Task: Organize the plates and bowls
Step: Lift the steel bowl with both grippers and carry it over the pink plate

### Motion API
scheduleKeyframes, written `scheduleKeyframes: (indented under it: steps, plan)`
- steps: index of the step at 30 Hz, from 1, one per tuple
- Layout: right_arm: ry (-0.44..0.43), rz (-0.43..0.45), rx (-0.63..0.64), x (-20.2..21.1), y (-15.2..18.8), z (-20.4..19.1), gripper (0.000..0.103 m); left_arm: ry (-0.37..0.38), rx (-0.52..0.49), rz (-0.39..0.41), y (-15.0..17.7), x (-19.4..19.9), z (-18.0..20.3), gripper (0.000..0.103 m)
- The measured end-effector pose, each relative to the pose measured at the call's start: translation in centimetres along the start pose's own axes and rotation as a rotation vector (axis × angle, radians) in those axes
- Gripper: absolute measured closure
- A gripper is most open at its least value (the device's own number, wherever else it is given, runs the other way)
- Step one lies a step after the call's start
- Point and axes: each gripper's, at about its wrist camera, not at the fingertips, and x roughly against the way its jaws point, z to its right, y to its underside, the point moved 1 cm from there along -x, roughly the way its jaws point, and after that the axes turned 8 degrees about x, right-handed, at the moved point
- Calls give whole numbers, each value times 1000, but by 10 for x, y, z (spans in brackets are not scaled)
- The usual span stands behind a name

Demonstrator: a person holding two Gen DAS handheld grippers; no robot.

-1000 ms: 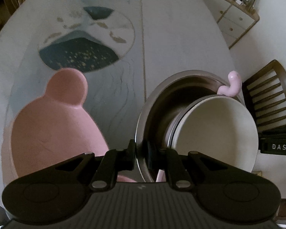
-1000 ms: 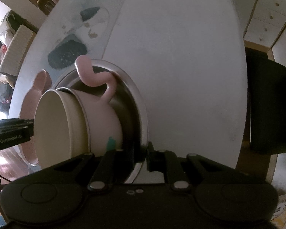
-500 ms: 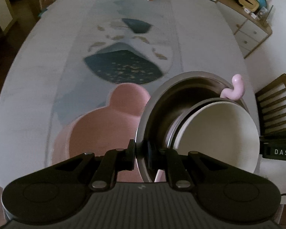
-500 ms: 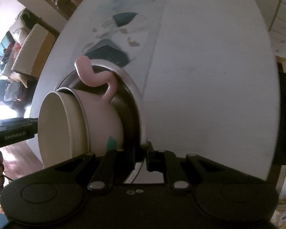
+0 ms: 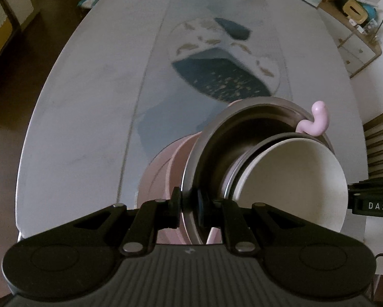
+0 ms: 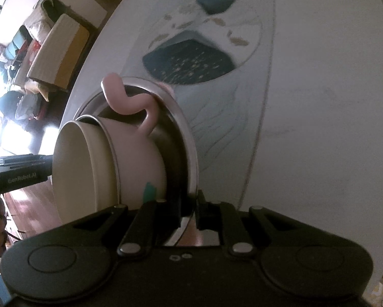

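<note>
Both claws pinch the rim of the same steel bowl: left claw point(image 5: 187, 211) on one side, right claw point(image 6: 188, 211) on the opposite side, jaws closed on the thin edge. Steel bowl point(image 5: 242, 133) is held tilted above the worktop point(image 5: 89, 102), not resting on it as far as I can tell.

Nested inside: pink cup point(image 6: 137, 158) with curled handle point(image 6: 126, 99), and a white bowl point(image 5: 293, 179) seated in it. So three pieces look stacked already.

Just behind and below the steel bowl: pink plate point(image 5: 163, 176), mostly covered. My read: stack probably goes onto it next; that step is not done.

Further out: patterned placemat point(image 5: 222, 71); small items at the far end, too blurred to name.

Hidden: steel bowl's underside, whether the stack touches the pink plate, cup base.
</note>
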Motion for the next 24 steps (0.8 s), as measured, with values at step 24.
scheduleKeyframes:
  steps: [24]
  plan:
    - [61,-49,-5,-29,4,-32,91,45,6,-47,-1,-25,-37,92]
